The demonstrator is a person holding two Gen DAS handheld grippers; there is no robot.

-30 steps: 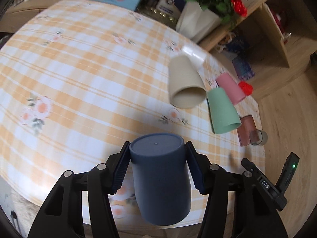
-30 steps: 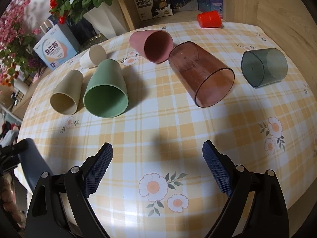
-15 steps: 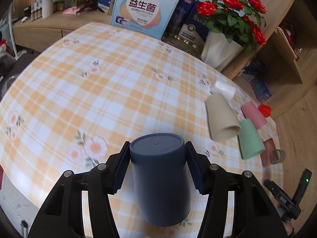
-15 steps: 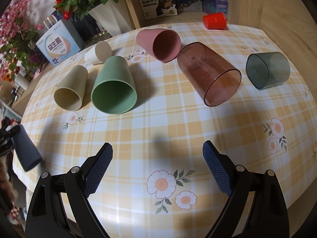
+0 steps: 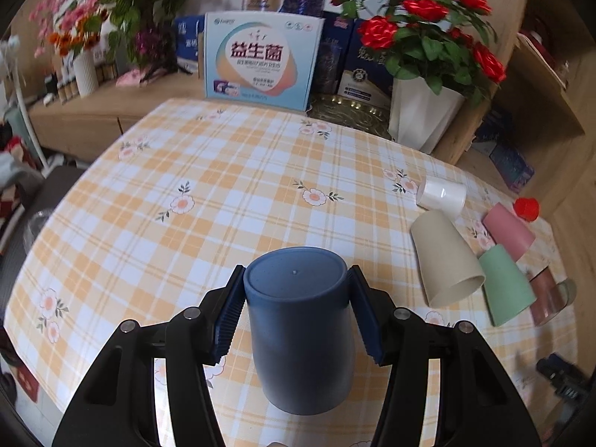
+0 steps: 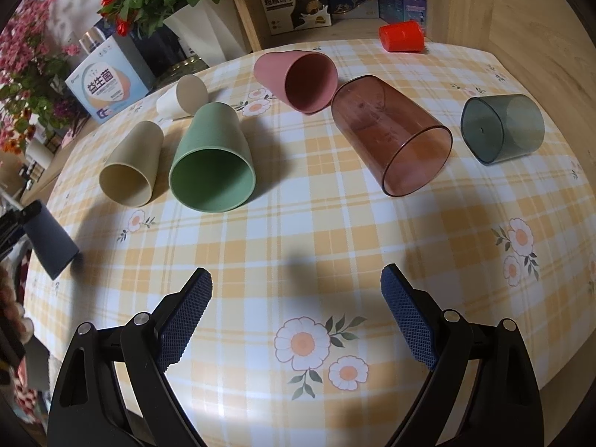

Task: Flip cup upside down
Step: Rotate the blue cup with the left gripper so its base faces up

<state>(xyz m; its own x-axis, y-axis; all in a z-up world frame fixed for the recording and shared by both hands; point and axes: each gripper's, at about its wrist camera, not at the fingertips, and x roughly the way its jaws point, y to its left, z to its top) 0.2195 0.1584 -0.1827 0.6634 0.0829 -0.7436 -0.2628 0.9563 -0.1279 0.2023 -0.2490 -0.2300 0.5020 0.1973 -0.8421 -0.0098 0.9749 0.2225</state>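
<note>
My left gripper (image 5: pixel 296 316) is shut on a dark blue cup (image 5: pixel 298 331), its closed base facing the camera and its mouth pointing down toward the table's near edge. In the right wrist view the same blue cup (image 6: pixel 50 244) shows at the far left, tilted, mouth low over the cloth. My right gripper (image 6: pixel 296 320) is open and empty above the checked tablecloth (image 6: pixel 316 242). Lying on their sides are a beige cup (image 6: pixel 130 165), a green cup (image 6: pixel 214 160), a pink cup (image 6: pixel 298 78), a clear brown cup (image 6: pixel 391 134) and a smoky grey cup (image 6: pixel 503 128).
A small white cup (image 6: pixel 182 97) lies behind the green one. A red cup (image 6: pixel 401 35) stands on the wooden shelf. A white vase of red roses (image 5: pixel 424 111) and a printed box (image 5: pixel 260 63) stand at the table's far edge.
My left gripper has swung the blue cup up and over the table, so its view now looks level across the cloth. The right gripper has stayed nearly still and open.
</note>
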